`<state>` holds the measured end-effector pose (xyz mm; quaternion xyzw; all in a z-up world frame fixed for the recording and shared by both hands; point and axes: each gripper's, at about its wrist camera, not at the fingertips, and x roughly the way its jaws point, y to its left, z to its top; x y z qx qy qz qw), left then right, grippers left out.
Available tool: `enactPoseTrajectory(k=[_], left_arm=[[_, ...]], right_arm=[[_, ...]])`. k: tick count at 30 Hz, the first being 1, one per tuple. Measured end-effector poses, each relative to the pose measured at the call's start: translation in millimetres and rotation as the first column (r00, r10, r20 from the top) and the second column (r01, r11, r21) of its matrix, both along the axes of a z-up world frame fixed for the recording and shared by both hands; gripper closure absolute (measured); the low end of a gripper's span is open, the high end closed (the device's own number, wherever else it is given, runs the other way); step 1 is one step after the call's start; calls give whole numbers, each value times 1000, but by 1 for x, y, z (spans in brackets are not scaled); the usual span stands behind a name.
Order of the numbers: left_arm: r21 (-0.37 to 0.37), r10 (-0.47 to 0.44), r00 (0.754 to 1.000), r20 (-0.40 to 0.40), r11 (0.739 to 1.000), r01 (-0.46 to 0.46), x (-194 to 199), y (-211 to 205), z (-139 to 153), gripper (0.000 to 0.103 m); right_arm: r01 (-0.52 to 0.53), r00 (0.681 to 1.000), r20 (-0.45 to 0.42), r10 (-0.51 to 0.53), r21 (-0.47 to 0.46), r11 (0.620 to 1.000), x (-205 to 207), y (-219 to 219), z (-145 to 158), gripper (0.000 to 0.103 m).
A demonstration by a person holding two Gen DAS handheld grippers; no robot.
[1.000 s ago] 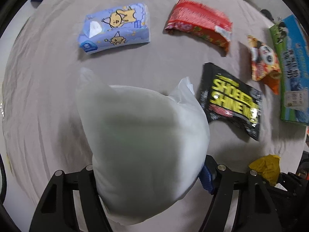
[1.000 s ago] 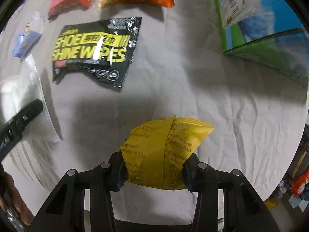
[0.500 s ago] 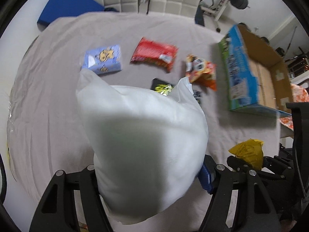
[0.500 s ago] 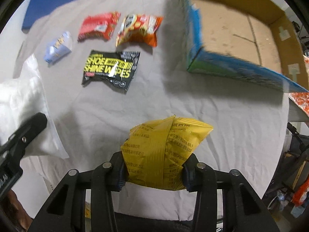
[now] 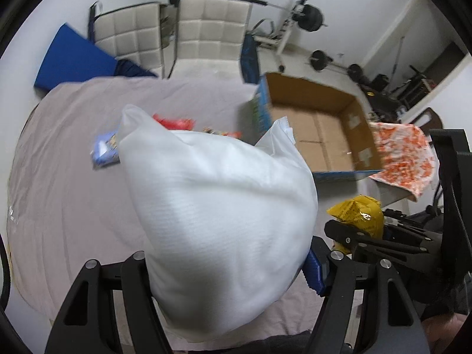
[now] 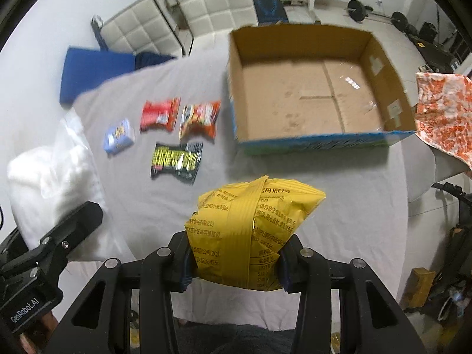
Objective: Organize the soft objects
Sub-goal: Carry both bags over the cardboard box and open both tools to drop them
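White and puffy, a plastic bag of stuffing point(image 5: 218, 215) fills the middle of the left wrist view and is gripped between the jaws of the left gripper point(image 5: 233, 268), whose pads press into its lower sides. A yellow snack bag point(image 6: 250, 230) is clamped at the bottom centre of the right wrist view by the jaws of the right gripper point(image 6: 236, 262), closed tight on its crumpled lower half. Both bags are held clear of the table point(image 6: 339, 200), which is covered by a pale grey cloth. An open cardboard box point(image 6: 312, 88) with blue printed sides is seen in the upper right of the right wrist view, resting on the table with nothing visible on its brown floor. To the left of the box, four packets are laid on the cloth: a red packet point(image 6: 159, 113), an orange packet point(image 6: 199, 118) just beside it, a small blue tissue pack point(image 6: 118, 137) further left, and a black shoe wipes packet point(image 6: 177, 162) below them. Two cream quilted chairs point(image 6: 188, 8) are seen beyond the table at the top of the frame, with a blue mat point(image 6: 91, 67) at upper left. An orange-patterned cloth point(image 6: 445, 112) is seen at the right edge
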<state>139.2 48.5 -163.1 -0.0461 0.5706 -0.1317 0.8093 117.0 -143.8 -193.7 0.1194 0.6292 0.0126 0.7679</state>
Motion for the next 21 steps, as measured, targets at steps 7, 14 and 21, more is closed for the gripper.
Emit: enactPoseTrajectory(k=[7,14,21], left_arm=[[-35,-65,997,42,997,67,28,-52,27,34],[-72,-118,993,25,990,120,79,-111,30,34],[-104,-132,989,-69,987,125,146,-166,-1,34]], right_arm=[[55,996,66,-56,8,998,15,-60,36,57],[76,994,84,-75,-11,997,53,-122,43,57],[67,996,69,-63,-56,996,122,-191,14,57]])
